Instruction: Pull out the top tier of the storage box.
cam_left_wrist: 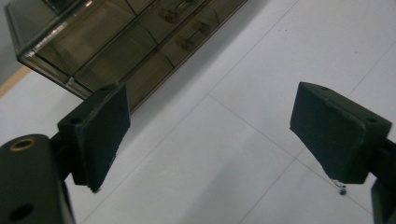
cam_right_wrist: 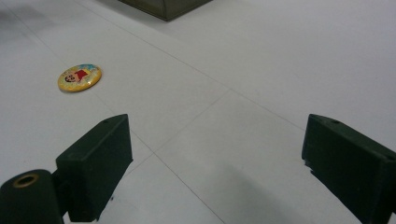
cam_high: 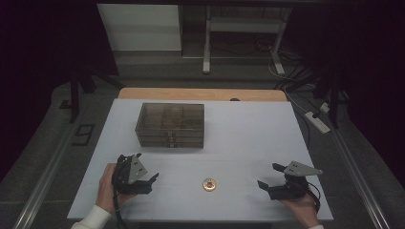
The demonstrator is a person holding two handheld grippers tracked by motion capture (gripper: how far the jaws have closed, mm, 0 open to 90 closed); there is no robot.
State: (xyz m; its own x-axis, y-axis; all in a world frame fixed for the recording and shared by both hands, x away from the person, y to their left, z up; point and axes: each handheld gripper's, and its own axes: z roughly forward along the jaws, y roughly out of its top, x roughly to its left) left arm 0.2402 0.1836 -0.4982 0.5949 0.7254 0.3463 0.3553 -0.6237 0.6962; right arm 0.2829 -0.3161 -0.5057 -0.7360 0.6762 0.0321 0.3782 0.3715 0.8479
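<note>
Both tongs rest on the white desk (cam_high: 248,124) with jaws apart and empty: the left tongs (cam_high: 143,179) just before the smoky drawer box (cam_high: 170,125), the right tongs (cam_high: 272,183) near the desk's right front. A yellow badge (cam_high: 209,184) lies flat between them, well apart from the box. This looks like a start, nothing yet grasped; likely the next move calls for the right tongs to close on the thin badge while the left opens a drawer.
</note>
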